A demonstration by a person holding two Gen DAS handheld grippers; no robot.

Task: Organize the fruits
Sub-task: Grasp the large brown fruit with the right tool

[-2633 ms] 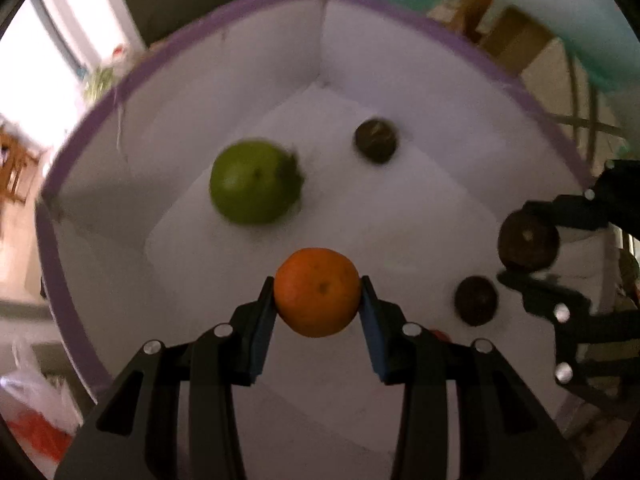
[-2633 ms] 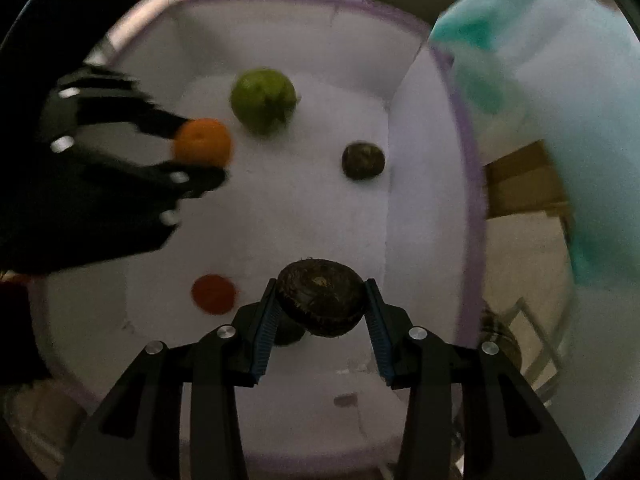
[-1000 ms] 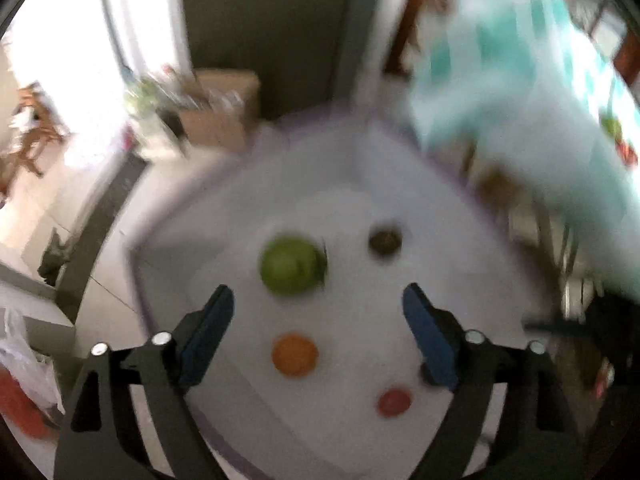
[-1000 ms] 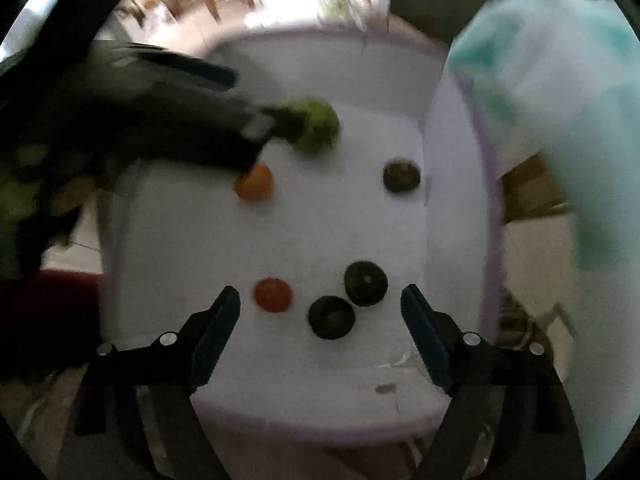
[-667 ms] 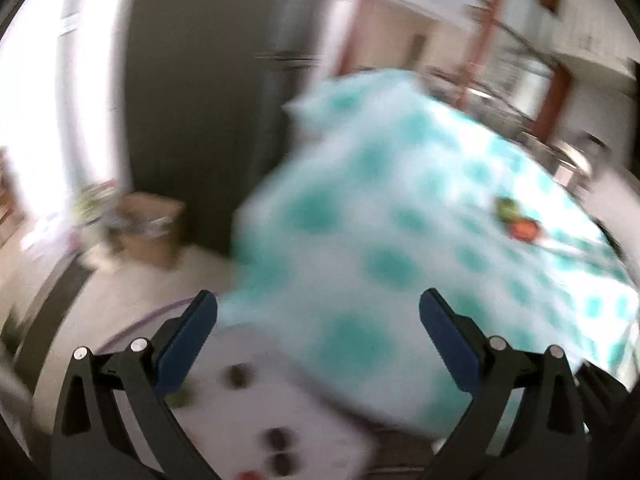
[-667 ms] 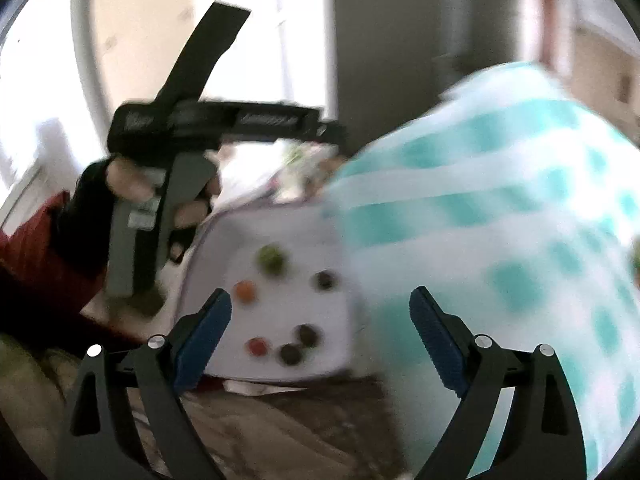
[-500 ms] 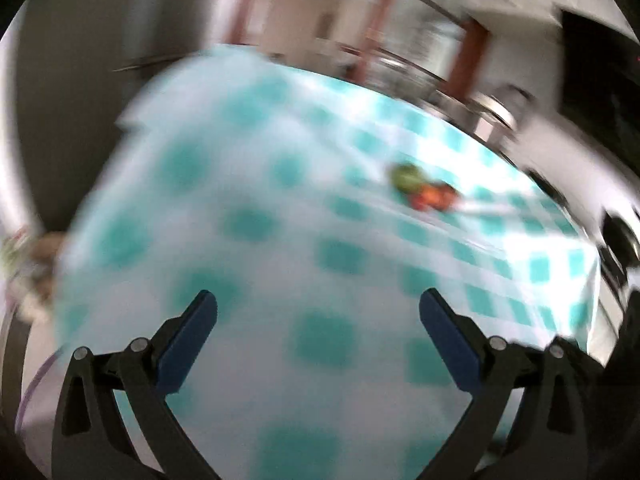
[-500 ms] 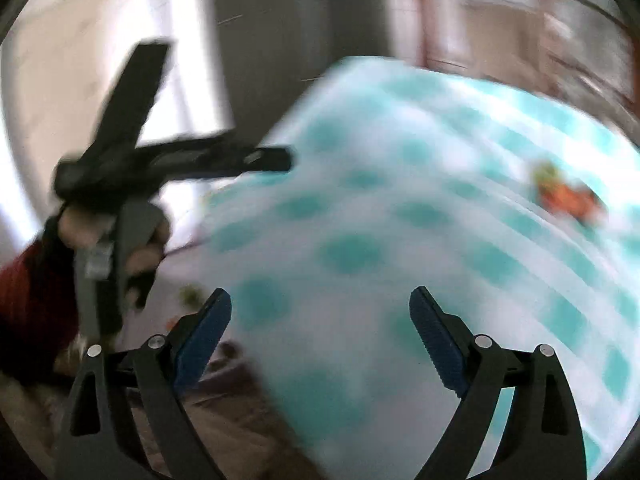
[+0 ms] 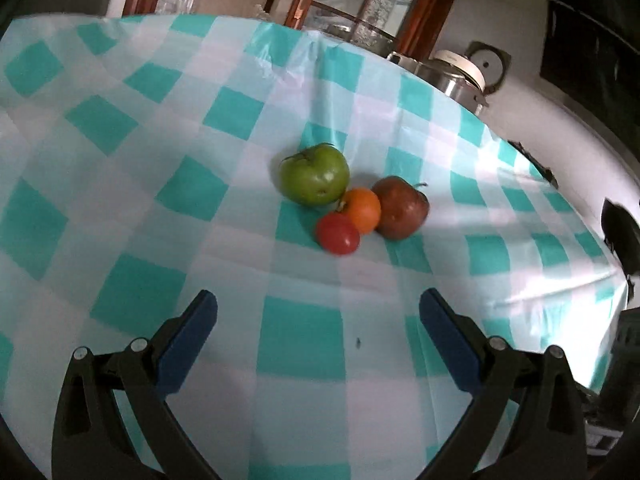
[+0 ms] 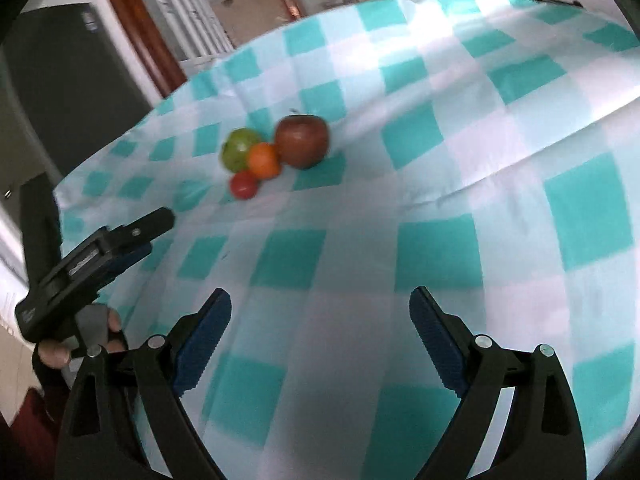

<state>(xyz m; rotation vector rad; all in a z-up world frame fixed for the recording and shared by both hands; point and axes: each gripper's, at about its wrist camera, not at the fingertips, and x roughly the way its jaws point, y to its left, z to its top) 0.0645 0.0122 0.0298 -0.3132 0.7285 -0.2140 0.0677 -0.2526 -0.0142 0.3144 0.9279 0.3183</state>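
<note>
Several fruits lie bunched on the teal-checked tablecloth (image 9: 120, 208): a green apple (image 9: 314, 174), an orange (image 9: 362, 210), a small red tomato (image 9: 337, 234) and a dark red apple (image 9: 401, 208). My left gripper (image 9: 318, 322) is open and empty, short of the bunch. My right gripper (image 10: 320, 316) is open and empty. The right wrist view shows the same green apple (image 10: 239, 149), orange (image 10: 263, 160), tomato (image 10: 243, 185) and red apple (image 10: 302, 141), with the left gripper (image 10: 152, 236) at the left.
Metal pots (image 9: 452, 74) and a wood-framed glass door (image 9: 360, 4) stand beyond the table's far edge. A dark cabinet (image 10: 68, 88) stands to the left in the right wrist view. The cloth has creases (image 10: 500, 168).
Both grippers let go of their fruit in the white box, opened, and swung up to the table. The box is out of view and the fruit bunch on the cloth is ahead.
</note>
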